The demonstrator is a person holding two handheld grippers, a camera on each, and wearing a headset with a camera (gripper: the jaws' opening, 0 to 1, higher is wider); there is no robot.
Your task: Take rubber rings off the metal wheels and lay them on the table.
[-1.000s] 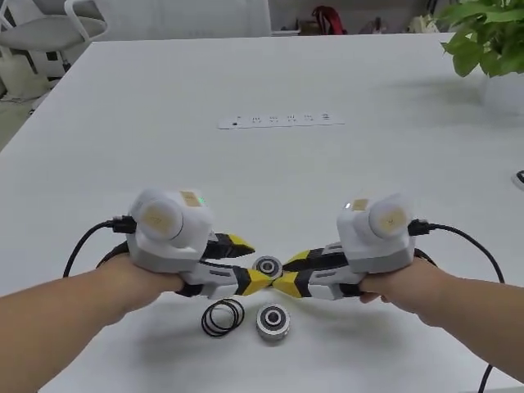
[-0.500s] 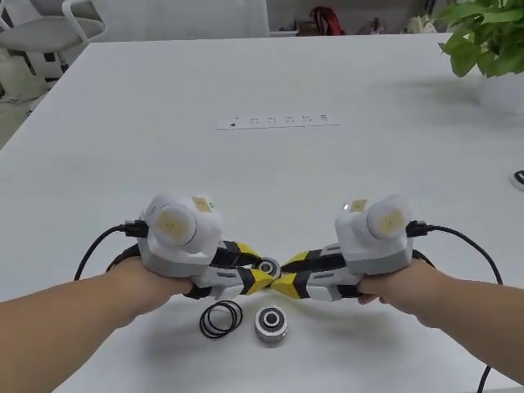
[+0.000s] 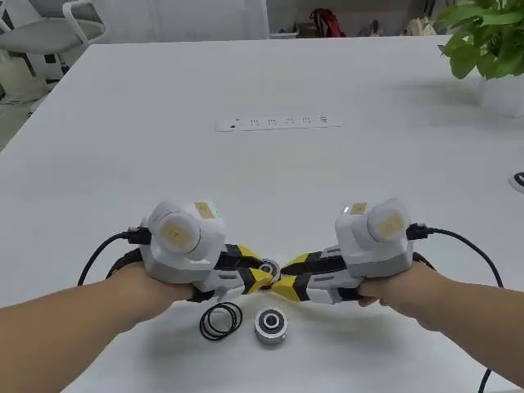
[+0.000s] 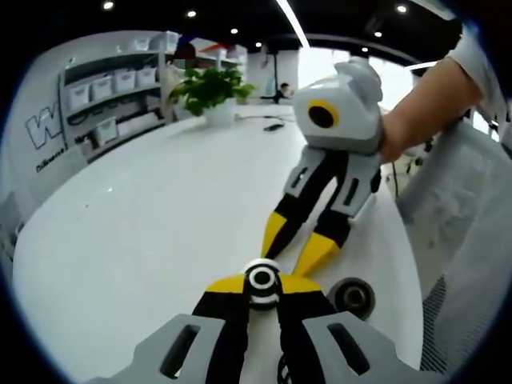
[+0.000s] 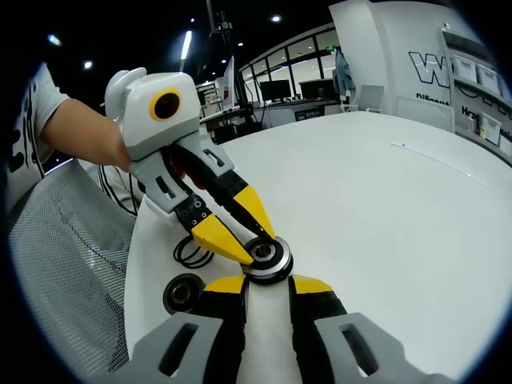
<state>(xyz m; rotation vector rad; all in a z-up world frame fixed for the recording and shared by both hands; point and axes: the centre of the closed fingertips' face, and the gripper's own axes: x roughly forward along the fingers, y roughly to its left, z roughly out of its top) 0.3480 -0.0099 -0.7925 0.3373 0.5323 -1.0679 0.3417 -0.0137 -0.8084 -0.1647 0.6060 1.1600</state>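
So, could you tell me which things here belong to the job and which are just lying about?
Job: held wheel, second wheel, loose rubber rings.
Lying about: power strip, plant, chair.

Open-plan office or laboratory. A large white table [image 3: 368, 164] carries a socket strip [image 3: 277, 123] near its middle and a potted plant [image 3: 483, 33] at its far right corner; an office chair [image 3: 49, 29] stands beyond its far left corner. Shelves of white bins [image 4: 112, 96], desk monitors [image 5: 280, 86] and ceiling spotlights [image 4: 192, 14] surround it.
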